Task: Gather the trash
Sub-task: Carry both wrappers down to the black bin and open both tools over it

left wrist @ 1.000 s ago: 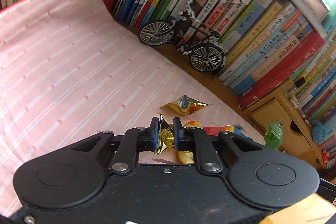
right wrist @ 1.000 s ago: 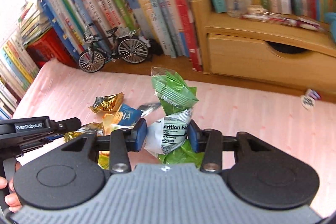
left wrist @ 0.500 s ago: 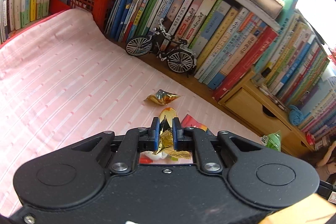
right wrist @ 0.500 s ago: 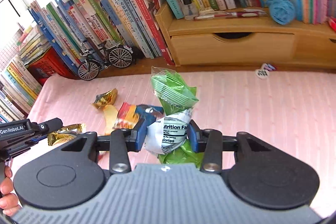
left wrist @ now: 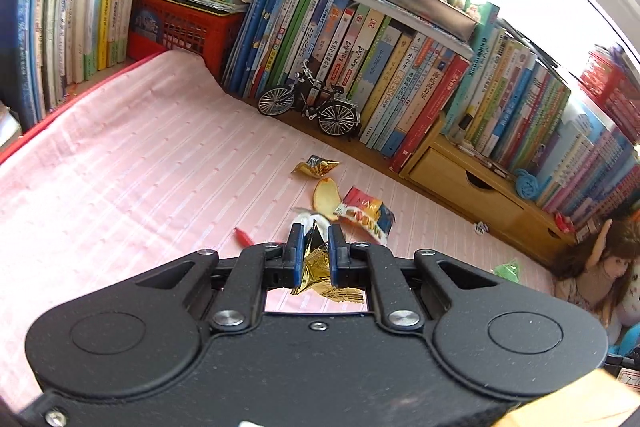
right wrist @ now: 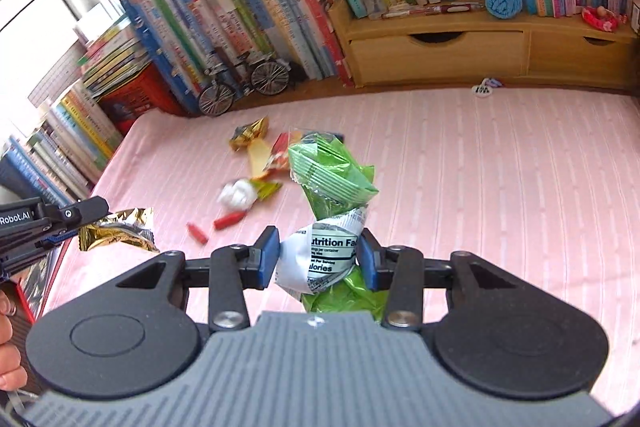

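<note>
Gold foil crinkles between the blue pads of the left hand-held gripper (left wrist: 314,247): its jaws are nearly closed on a crumpled gold foil wrapper (left wrist: 316,263), which sticks up above the fingertips and hangs below them, clear of the pink striped cloth (left wrist: 132,187) on the worktop. From the right wrist view the same wrapper (right wrist: 116,231) shows at the far left, pinched at its left end and trailing rightward in the air.

The right hand-held gripper (right wrist: 318,253) stands partly open, its blue pads pressed against both sides of a crumpled green plastic snack bag with a white nutrition label (right wrist: 328,219). The bag's green top rises above the fingertips and its lower end hangs between the arms, also off the cloth.

Beyond both grippers, toward the far side of the cloth, loose litter lies in a cluster: a second gold foil wrapper (left wrist: 316,167) farthest off, a curl of yellow peel (left wrist: 326,199) just nearer, and a red and blue printed snack packet (left wrist: 366,217) touching the peel on its right. A wad of white paper (right wrist: 238,195) and two small red pieces (right wrist: 212,227) lie nearest the grippers. A small model bicycle (left wrist: 308,107) stands against the row of books (left wrist: 360,59) at the far edge.
</note>
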Demonstrator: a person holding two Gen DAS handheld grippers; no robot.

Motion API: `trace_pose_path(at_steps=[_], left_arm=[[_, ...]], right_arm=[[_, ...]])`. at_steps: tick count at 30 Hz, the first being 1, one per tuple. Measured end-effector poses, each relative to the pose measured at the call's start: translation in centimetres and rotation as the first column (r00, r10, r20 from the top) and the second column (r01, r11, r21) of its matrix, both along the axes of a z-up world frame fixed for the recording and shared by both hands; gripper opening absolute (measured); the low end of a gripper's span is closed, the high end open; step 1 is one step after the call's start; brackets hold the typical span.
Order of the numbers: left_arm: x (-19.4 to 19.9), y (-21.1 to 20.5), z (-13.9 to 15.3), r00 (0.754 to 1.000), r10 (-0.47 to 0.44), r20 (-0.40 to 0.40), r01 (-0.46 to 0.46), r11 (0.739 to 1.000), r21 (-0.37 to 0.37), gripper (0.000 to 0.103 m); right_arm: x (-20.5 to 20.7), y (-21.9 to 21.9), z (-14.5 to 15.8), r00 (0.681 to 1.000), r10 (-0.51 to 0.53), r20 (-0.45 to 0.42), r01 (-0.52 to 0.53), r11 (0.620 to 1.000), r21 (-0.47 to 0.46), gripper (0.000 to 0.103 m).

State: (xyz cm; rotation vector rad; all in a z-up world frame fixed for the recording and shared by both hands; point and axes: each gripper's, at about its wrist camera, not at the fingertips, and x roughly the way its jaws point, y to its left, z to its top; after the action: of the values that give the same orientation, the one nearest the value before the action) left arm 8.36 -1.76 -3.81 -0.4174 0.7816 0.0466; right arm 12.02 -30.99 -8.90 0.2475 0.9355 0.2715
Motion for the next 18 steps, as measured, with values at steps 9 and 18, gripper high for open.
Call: trace_pose_path(at_steps=[9, 18], left_arm=[[-11.2, 3.9, 0.9, 0.997, 0.071, -0.026, -0.072, 0.997, -0.027, 0.011], [-22.0, 9.1, 0.5, 0.984, 0.164, -0.064, -0.167, 0.985, -0.045, 0.011]], right_arm=[[-8.1, 5.3, 0.4, 0.993, 0.109, -0.047, -0.109, 0.994, 0.006, 0.047], [-15.4, 11.7, 0.4, 0.966, 0.248, -0.079, -0.248, 0.969, 0.0, 0.047]])
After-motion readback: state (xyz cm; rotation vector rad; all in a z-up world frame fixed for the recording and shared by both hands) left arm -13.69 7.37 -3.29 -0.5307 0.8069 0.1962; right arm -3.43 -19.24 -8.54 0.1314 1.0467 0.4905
